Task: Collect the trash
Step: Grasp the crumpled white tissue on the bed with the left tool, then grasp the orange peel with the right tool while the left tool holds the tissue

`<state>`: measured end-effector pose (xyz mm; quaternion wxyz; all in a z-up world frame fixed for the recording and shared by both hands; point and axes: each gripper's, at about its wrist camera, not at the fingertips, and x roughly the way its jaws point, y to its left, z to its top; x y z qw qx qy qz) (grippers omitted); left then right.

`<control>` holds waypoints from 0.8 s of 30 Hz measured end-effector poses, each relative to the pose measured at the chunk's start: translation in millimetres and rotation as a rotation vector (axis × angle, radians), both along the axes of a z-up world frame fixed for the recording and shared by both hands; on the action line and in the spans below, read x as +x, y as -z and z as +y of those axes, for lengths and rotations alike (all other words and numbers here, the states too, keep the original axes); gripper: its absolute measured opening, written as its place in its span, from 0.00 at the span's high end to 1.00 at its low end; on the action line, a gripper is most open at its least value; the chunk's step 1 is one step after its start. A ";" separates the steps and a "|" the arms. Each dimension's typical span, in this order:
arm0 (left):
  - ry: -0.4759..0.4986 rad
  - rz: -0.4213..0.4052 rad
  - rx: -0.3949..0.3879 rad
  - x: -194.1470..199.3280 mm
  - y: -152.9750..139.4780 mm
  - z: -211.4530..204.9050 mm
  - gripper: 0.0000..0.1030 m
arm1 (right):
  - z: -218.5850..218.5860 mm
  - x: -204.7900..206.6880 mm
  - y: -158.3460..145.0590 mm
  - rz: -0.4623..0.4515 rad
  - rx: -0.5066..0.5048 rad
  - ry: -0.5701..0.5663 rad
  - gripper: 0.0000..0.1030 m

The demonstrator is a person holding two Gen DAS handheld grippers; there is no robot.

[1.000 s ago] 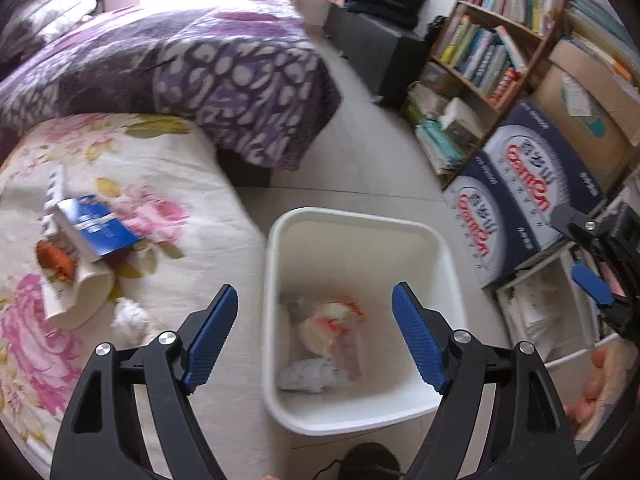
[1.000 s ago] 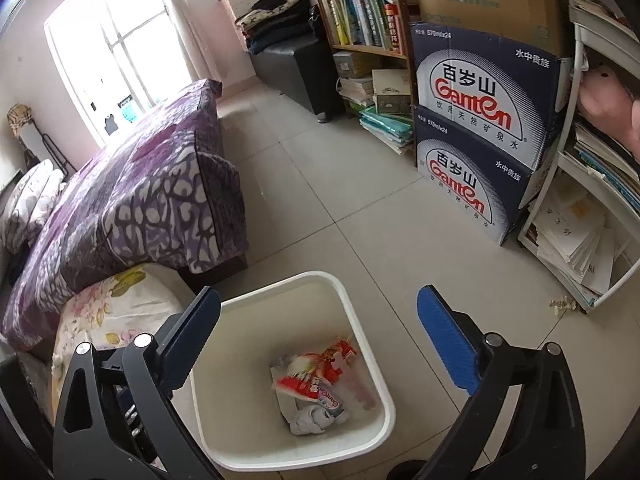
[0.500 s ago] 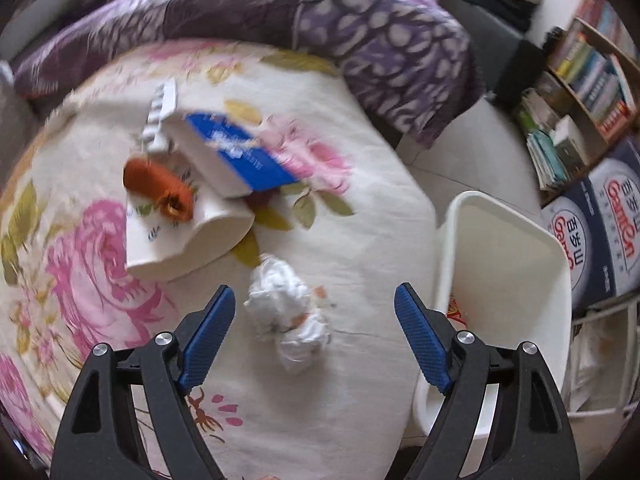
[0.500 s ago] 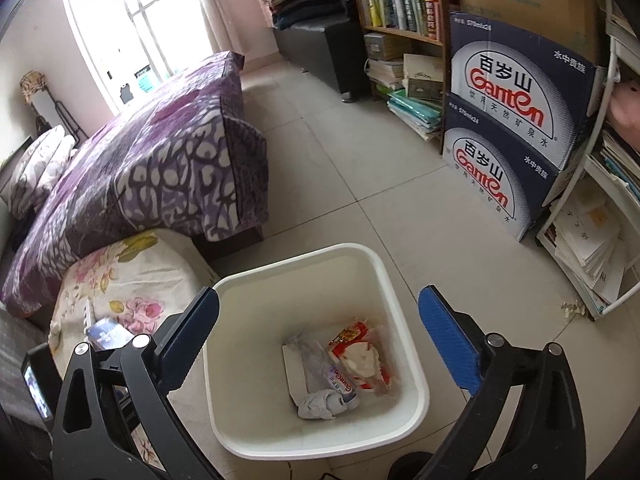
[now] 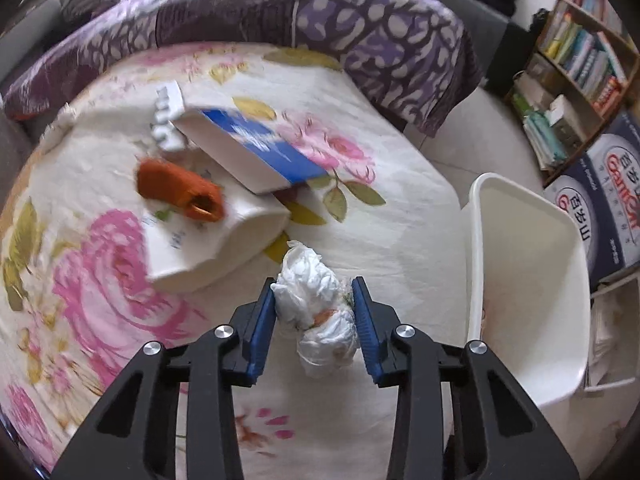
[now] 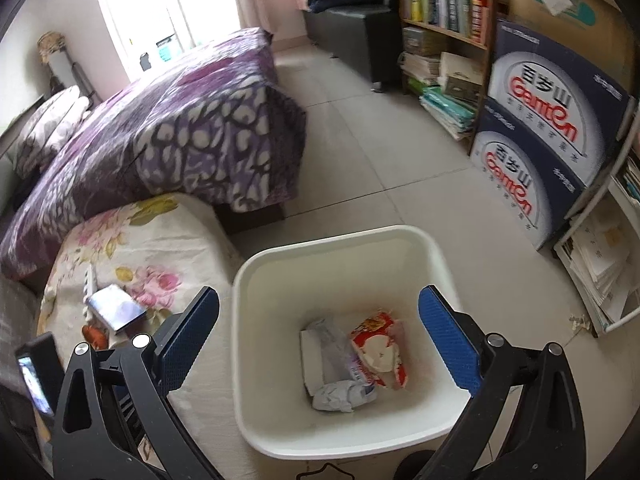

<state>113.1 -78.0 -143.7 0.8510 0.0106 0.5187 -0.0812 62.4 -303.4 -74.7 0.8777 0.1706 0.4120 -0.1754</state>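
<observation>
A crumpled white tissue wad (image 5: pixel 316 304) lies on the floral cloth (image 5: pixel 392 232). My left gripper (image 5: pixel 315 320) is shut on the wad, its blue pads touching both sides. The white trash bin (image 5: pixel 524 240) stands on the floor just right of the cloth. In the right wrist view the bin (image 6: pixel 280 264) holds a red snack wrapper (image 6: pixel 378 348) and crumpled paper (image 6: pixel 340 394). My right gripper (image 6: pixel 320 340) is open and empty above the bin.
On the cloth lie a blue-and-white box (image 5: pixel 248 148), an orange object (image 5: pixel 180 192), a white booklet (image 5: pixel 216 240) and a white comb-like piece (image 5: pixel 168 116). A purple bed (image 6: pixel 160 132) stands behind. A bookshelf (image 6: pixel 444 20) and stacked Ganten boxes (image 6: pixel 548 128) line the right.
My left gripper swung from over the bin to the cloth, moved down onto the tissue wad and closed on it. My right gripper stayed open above the bin, drifting slightly.
</observation>
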 end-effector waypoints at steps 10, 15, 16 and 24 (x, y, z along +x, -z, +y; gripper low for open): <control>-0.094 -0.037 -0.066 -6.4 -30.2 90.7 0.63 | 83.0 35.3 14.3 0.017 -0.049 -0.206 0.07; -0.193 -0.054 -0.081 1.4 -36.5 137.1 0.63 | 134.5 51.6 20.9 -0.002 -0.080 -0.370 0.07; -0.212 -0.056 -0.089 3.0 -38.1 145.1 0.63 | 145.4 55.2 22.7 -0.003 -0.081 -0.407 0.08; -0.274 -0.065 -0.111 8.1 -43.7 179.4 0.63 | 224.3 76.5 34.3 -0.044 -0.159 -0.707 0.21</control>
